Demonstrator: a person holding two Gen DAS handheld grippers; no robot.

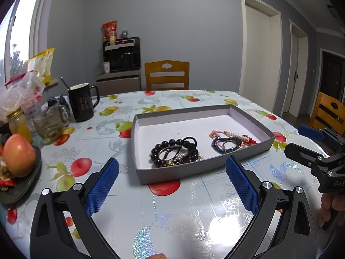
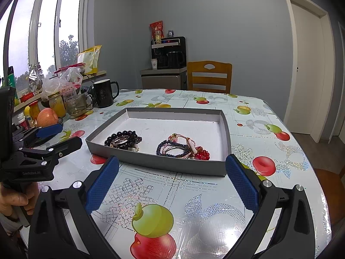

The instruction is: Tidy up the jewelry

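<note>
I found the left gripper (image 1: 172, 185) spread wide and holding nothing, and the right gripper (image 2: 172, 183) likewise, both above bare tablecloth just short of the grey tray's (image 2: 151, 161) near wall. Inside lay the dark bead bracelets (image 1: 174, 152) at left and the coloured bracelets (image 2: 183, 149) at right, near that wall. The mug (image 1: 82, 102) and apple (image 1: 18, 155) crowded the table's (image 1: 172, 215) left edge.

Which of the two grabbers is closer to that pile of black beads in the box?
Left. The left gripper sits just in front of the black bead bracelet, outside the gray box; the right gripper faces the colorful bracelets instead.
</note>
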